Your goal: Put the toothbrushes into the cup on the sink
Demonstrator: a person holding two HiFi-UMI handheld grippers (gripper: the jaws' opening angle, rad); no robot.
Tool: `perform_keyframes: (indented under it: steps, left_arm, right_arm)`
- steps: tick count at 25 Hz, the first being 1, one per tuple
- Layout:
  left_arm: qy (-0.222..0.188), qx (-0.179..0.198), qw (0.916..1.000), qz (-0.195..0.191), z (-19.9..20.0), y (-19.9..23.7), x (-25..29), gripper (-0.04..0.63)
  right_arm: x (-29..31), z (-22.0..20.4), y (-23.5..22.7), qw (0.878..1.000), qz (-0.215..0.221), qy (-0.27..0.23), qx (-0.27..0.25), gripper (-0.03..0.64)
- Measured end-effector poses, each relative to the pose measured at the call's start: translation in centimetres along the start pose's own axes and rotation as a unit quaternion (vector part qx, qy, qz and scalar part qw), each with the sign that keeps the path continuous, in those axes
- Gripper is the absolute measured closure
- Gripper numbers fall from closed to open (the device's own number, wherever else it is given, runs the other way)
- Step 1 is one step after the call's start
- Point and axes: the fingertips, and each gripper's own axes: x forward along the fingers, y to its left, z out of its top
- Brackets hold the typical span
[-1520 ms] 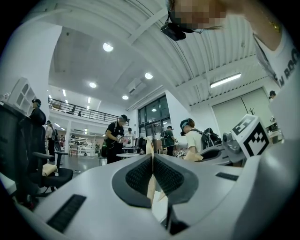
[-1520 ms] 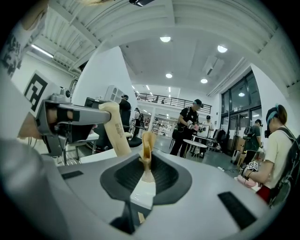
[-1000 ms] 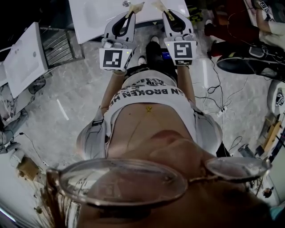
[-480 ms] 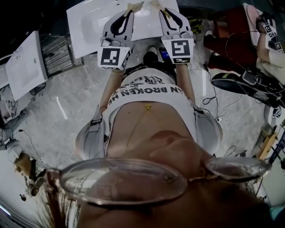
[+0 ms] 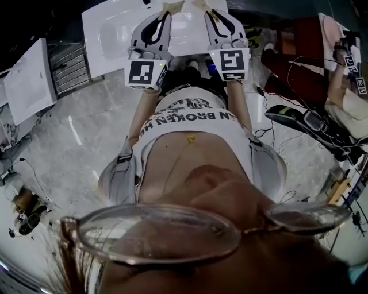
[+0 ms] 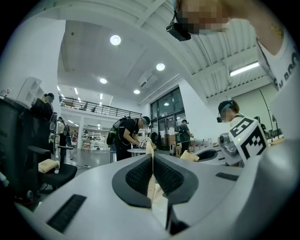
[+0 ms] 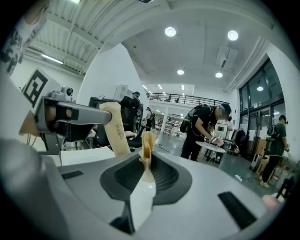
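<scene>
Toothbrushes are in both grippers, one in each, and neither is in a cup yet. Closest to the head camera are the person's glasses point(image 5: 155, 232), then a white shirt point(image 5: 195, 123) with dark letters.

Just past the shirt, the left gripper point(image 5: 165, 14) and the right gripper point(image 5: 211, 12) are held up side by side in front of the body. The left gripper's jaws are squeezed tight on the left toothbrush point(image 6: 151, 152), a thin, pale wooden stick that pokes out past the tips. The right gripper's jaws are pinched on the right toothbrush point(image 7: 146, 147), which stands up between the dark pads. A firm pinch like this likely keeps the thin sticks from slipping or turning while they are carried.

Beyond the tips is the white sink point(image 5: 115, 31), with grey floor point(image 5: 80, 132) around it. The grippers point toward the sink, most likely because the brushes must go there. No cup shows in any view, so where it stands cannot be told.

Far off in the big room, another person point(image 7: 202, 129) bends over a small round table point(image 7: 213, 147).
</scene>
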Motion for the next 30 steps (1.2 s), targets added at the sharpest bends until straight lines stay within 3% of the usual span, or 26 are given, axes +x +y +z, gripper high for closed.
perform_keyframes:
  steps: [5, 12, 21, 30]
  left_arm:
    - [0.006, -0.006, 0.9999, -0.012, -0.6, 2.2, 2.6, 0.58]
    - [0.007, -0.009, 0.998, -0.063, -0.1, 4.6, 5.6, 0.58]
    - [0.004, -0.014, 0.9938, -0.11, -0.6, 8.7, 6.5, 0.58]
    - [0.008, -0.013, 0.9936, -0.112, -1.2, 9.7, 6.6, 0.58]
  right_arm:
    - [2.9, 0.0, -0.9, 1.0, -0.007, 0.009, 0.006, 0.558]
    - [5.3, 0.9, -2.2, 0.998, -0.05, 0.022, 0.018, 0.558]
    - [8.9, 1.4, -0.8, 0.995, -0.091, 0.04, 0.025, 0.558]
    - [9.5, 0.0, -1.9, 0.992, -0.108, 0.051, 0.032, 0.558]
